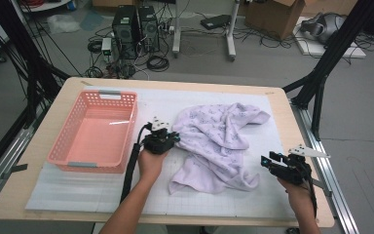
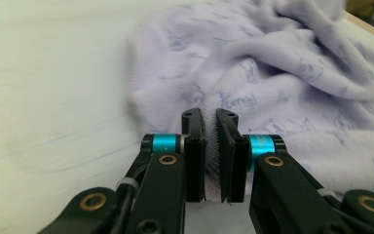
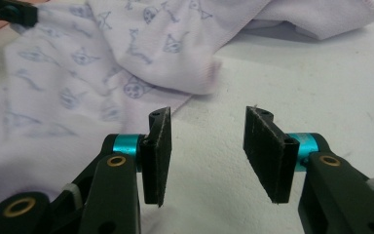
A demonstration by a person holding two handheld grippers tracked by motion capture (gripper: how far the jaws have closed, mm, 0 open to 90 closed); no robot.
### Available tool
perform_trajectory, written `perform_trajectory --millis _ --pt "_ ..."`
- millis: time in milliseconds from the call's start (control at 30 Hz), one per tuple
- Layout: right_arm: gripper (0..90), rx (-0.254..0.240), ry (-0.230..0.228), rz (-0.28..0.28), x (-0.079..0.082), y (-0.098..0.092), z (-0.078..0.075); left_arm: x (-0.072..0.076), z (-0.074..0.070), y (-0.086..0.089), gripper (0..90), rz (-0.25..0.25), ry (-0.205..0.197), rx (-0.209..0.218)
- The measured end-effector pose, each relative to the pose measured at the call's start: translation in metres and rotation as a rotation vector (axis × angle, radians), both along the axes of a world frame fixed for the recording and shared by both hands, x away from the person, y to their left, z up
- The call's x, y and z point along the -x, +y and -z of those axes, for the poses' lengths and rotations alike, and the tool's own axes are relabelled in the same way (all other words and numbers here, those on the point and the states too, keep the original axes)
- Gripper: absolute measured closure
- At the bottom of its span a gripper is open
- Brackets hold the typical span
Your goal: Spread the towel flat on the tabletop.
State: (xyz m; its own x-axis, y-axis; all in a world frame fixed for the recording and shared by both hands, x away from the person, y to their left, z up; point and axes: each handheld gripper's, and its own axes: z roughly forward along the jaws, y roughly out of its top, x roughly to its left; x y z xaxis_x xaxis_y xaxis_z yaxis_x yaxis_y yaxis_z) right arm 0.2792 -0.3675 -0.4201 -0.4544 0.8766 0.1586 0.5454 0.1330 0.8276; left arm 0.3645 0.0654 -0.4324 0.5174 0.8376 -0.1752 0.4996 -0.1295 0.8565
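Jaws on the left gripper (image 1: 171, 137) are clamped on the left edge of the lilac towel (image 1: 219, 141); in the left gripper view you can see a fold of the fluffy cloth (image 2: 282, 83) squeezed between the two black pads, with just a sliver of fabric showing between them. Going left to right across the bench (image 1: 44, 146): there's a pink plastic basket (image 1: 95, 131) sitting on the left side of the white mat (image 1: 272, 195), then the left gripper just right of it, then the towel lying crumpled in a heap around the middle of the mat, with its near corner hanging toward the person. Over on the right, the right gripper (image 1: 268, 160) is near the bench's right edge, apart from the towel, and its jaws are spread with nothing between them; the right gripper view shows bare mat (image 3: 282, 73) in the gap and the printed towel (image 3: 102, 63) just past the left pad.
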Motion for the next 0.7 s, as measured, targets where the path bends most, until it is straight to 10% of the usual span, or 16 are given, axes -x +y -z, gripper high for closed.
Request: perform_trajectory --millis 100,300,700 --pt "52.0 -0.001 -0.01 0.005 0.0 0.003 0.0 0.003 0.002 0.015 81.8 -0.048 -0.013 0.046" --pt "50.3 0.015 0.009 -0.013 -0.004 0.018 0.005 0.01 0.002 0.014 52.6 0.042 -0.008 0.047" --pt "51.9 0.103 0.082 -0.135 -0.026 0.082 0.025 0.04 0.007 0.017 45.9 0.148 -0.035 0.049"
